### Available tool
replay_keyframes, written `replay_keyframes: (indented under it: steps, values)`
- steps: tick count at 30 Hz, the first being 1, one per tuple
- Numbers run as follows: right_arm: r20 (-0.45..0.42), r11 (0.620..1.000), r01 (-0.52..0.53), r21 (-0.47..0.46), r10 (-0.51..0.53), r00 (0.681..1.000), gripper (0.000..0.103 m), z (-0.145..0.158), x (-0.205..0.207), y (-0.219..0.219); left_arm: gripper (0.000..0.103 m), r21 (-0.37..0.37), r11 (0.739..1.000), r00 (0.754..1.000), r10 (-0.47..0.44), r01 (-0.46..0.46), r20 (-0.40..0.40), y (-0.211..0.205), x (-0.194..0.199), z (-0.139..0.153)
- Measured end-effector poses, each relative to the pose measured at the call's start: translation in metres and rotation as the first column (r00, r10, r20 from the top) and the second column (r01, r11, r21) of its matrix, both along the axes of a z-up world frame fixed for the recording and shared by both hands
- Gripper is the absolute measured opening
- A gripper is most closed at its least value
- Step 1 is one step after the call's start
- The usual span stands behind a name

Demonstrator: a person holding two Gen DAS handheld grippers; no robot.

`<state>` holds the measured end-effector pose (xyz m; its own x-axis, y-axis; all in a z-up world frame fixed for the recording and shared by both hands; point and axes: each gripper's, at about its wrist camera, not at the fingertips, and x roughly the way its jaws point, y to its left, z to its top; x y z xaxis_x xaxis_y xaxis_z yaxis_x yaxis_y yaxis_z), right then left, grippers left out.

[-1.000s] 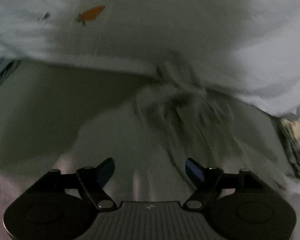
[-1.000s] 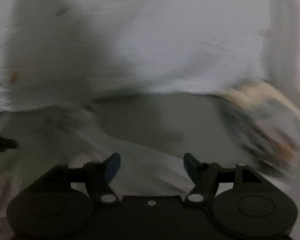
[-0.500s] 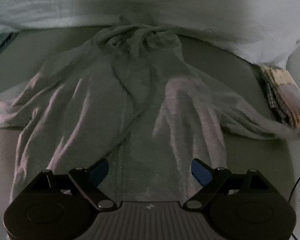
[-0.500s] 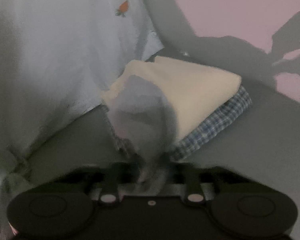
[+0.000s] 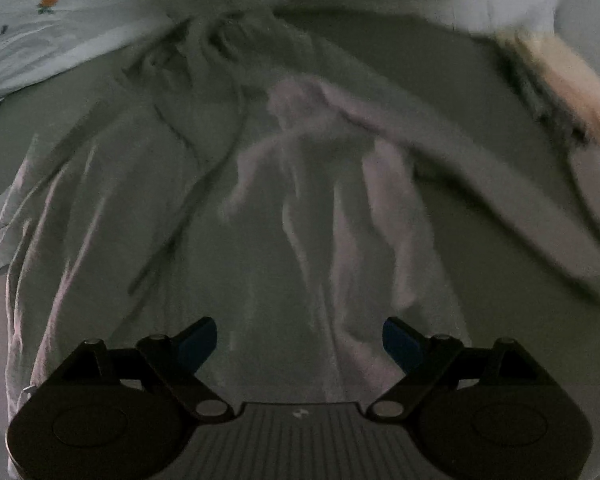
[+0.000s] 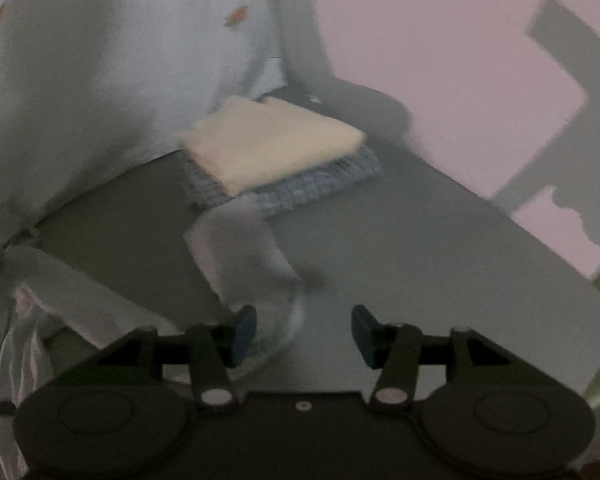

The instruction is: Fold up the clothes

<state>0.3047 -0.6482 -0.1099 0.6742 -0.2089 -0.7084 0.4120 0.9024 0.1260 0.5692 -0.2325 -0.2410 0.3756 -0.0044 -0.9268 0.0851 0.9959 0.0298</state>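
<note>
A grey zip hoodie (image 5: 260,220) lies spread and wrinkled on the grey table (image 5: 500,300), hood at the far end, its right sleeve (image 5: 500,200) stretched out to the right. My left gripper (image 5: 300,344) is open and empty just above the hoodie's hem. In the right wrist view the sleeve's cuff end (image 6: 240,248) lies flat on the table (image 6: 420,264), just ahead of my right gripper (image 6: 304,332), which is open and empty.
A folded stack, cream cloth on blue checked cloth (image 6: 276,152), sits beyond the sleeve; it also shows blurred in the left wrist view (image 5: 560,80). A pale blue carrot-print garment (image 5: 60,40) lies heaped along the far side (image 6: 100,80). A pink wall (image 6: 460,60) stands behind.
My right gripper was shut on the sleeve half a second ago; it has opened and the sleeve now lies on the table. My left gripper has come a little closer over the hoodie.
</note>
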Motion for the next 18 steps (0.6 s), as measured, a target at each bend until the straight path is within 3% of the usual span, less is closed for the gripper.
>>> replay_keyframes:
  steps: [2, 8, 11, 14, 15, 16, 18]
  values:
    - [0.010, 1.000, 0.022, 0.009, -0.022, 1.000, 0.062, -0.005, -0.001, -0.011, 0.103, 0.006, 1.000, 1.000, 0.002, -0.002, 0.005, 0.002, -0.004, -0.010]
    - [0.039, 0.994, -0.105, -0.030, 0.106, 0.994, 0.070, -0.023, 0.043, -0.019, 0.103, -0.022, 0.999, 0.999, -0.039, 0.039, 0.033, 0.010, -0.004, -0.015]
    - [0.075, 0.979, -0.201, 0.045, 0.197, 0.977, 0.073, -0.040, 0.081, -0.023, 0.103, -0.025, 0.998, 0.997, -0.056, 0.058, 0.061, 0.014, -0.006, -0.016]
    - [0.032, 0.967, -0.246, 0.066, 0.244, 0.969, 0.071, -0.064, 0.122, -0.022, 0.103, -0.029, 0.998, 0.994, -0.053, 0.056, 0.097, 0.016, -0.011, -0.017]
    - [0.013, 0.962, -0.267, 0.062, 0.267, 0.964, 0.050, -0.071, 0.132, -0.019, 0.103, -0.030, 0.998, 0.993, -0.052, 0.056, 0.108, 0.017, -0.013, -0.017]
    - [0.000, 0.960, -0.273, 0.066, 0.273, 0.962, 0.009, -0.075, 0.138, -0.017, 0.103, -0.030, 0.998, 0.992, -0.052, 0.056, 0.111, 0.017, -0.014, -0.017]
    - [0.040, 0.971, -0.212, 0.110, 0.209, 0.977, 0.005, -0.066, 0.132, -0.018, 0.103, -0.030, 0.998, 0.992, -0.052, 0.056, 0.116, 0.017, -0.015, -0.016]
